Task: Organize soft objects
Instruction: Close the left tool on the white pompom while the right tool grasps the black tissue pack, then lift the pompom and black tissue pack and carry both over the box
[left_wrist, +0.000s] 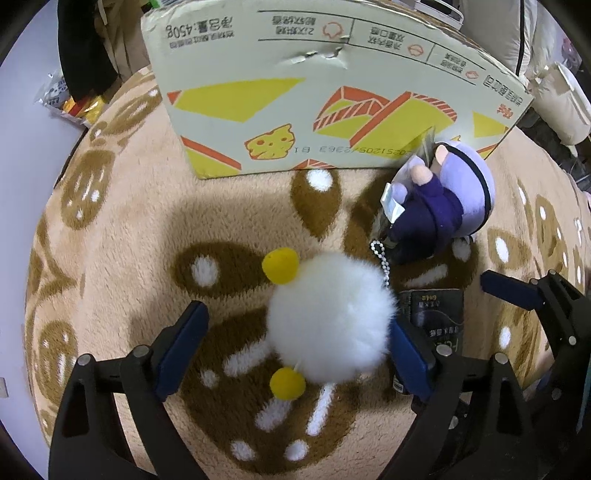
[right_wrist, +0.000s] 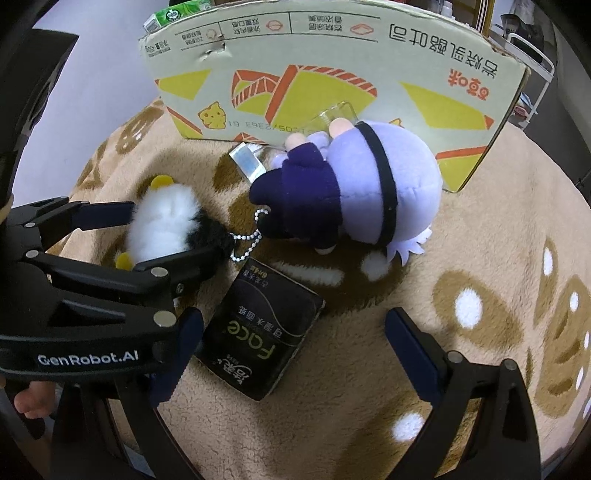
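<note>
The white fluffy penguin toy (left_wrist: 328, 317) lies on the patterned blanket (left_wrist: 122, 229), long axis running 11 to 5 o'clock, yellow feet at 9. Left gripper (left_wrist: 295, 354) fingers stand apart around it, the right pad touching its fur. At 2 o'clock lies the purple plush doll (left_wrist: 450, 195). Right gripper (right_wrist: 295, 354) fingers are apart over a dark tissue pack (right_wrist: 258, 328), partly hidden.

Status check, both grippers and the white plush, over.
Left gripper open around white plush, not clamped. Right gripper open above black pack. Purple doll against box.

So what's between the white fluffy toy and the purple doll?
Only the ball chain, running from the fluffy toy toward the purple doll; otherwise bare blanket. The right wrist view shows it best.
</note>
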